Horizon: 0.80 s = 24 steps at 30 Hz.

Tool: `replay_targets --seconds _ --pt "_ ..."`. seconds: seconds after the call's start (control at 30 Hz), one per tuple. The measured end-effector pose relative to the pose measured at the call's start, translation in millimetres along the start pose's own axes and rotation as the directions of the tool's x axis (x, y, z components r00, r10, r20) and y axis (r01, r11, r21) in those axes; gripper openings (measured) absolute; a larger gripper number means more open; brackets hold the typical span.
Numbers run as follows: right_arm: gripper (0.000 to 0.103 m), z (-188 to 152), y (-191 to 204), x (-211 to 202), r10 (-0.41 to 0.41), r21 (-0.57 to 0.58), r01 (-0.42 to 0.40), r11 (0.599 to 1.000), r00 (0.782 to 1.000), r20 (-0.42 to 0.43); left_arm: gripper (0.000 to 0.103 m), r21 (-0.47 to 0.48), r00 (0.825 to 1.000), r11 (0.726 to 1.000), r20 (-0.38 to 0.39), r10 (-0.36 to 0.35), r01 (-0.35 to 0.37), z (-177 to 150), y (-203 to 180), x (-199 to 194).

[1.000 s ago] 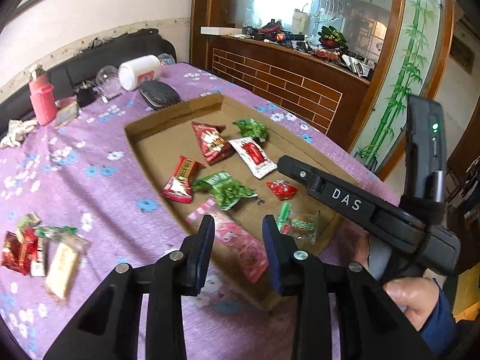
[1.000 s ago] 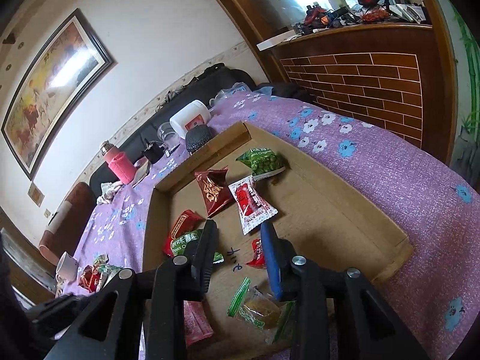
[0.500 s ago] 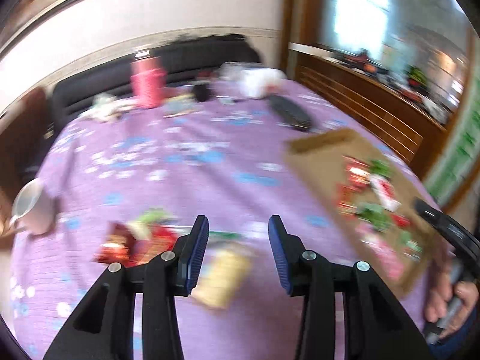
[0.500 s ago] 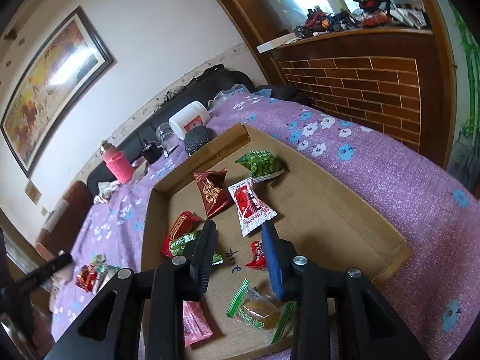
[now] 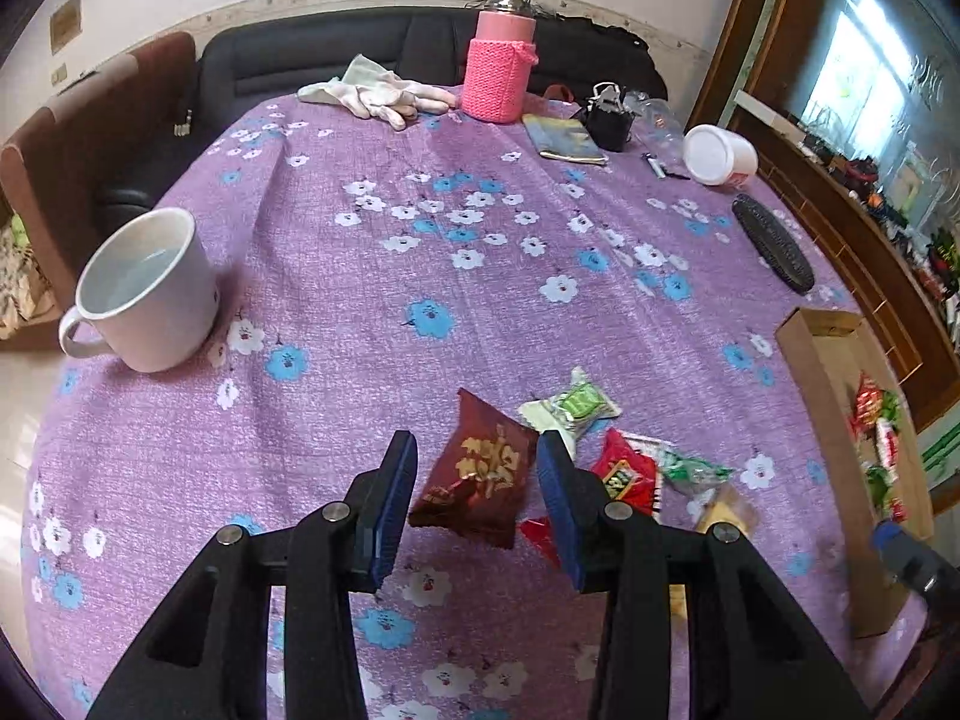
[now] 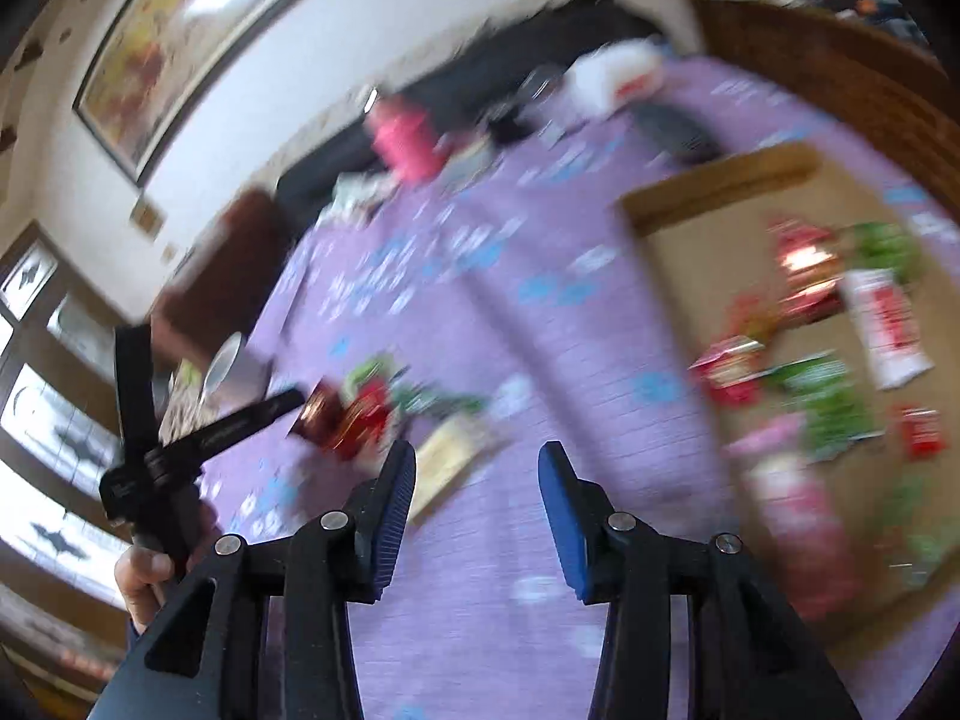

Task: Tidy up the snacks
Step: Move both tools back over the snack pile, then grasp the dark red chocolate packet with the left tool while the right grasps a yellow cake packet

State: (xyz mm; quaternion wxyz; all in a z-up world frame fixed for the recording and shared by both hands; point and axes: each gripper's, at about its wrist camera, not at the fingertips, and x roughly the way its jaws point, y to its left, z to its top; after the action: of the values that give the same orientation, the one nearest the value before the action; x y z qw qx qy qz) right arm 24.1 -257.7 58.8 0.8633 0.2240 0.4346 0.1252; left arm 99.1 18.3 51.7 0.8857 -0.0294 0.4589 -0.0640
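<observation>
Left gripper hangs over the dark red packet, jaws apart, packet between them but untouched — pick-up step. Right gripper has just been opening, nothing between its jaws. Loose snack pile at 2 o'clock; cardboard tray at 3, already part filled. Next: lower, close on the packet, carry to the tray.
</observation>
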Motion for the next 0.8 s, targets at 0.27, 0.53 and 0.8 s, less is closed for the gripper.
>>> replay_targets --seconds 0.27,0.53,0.8 --pt "0.046 2 -2 30 -0.010 0.016 0.011 1.000 0.999 -0.050 0.040 -0.010 0.999 1.000 -0.046 0.005 -0.006 -1 0 22" --pt "0.046 70 -54 -14 -0.146 0.061 0.140 0.988 0.984 0.101 0.040 -0.028 0.998 0.999 -0.058 0.014 -0.016 -1 2 26" --pt "0.046 130 -87 57 -0.121 0.076 0.126 0.989 0.990 -0.067 0.040 -0.029 0.997 0.999 -0.068 0.024 -0.026 -2 3 30"
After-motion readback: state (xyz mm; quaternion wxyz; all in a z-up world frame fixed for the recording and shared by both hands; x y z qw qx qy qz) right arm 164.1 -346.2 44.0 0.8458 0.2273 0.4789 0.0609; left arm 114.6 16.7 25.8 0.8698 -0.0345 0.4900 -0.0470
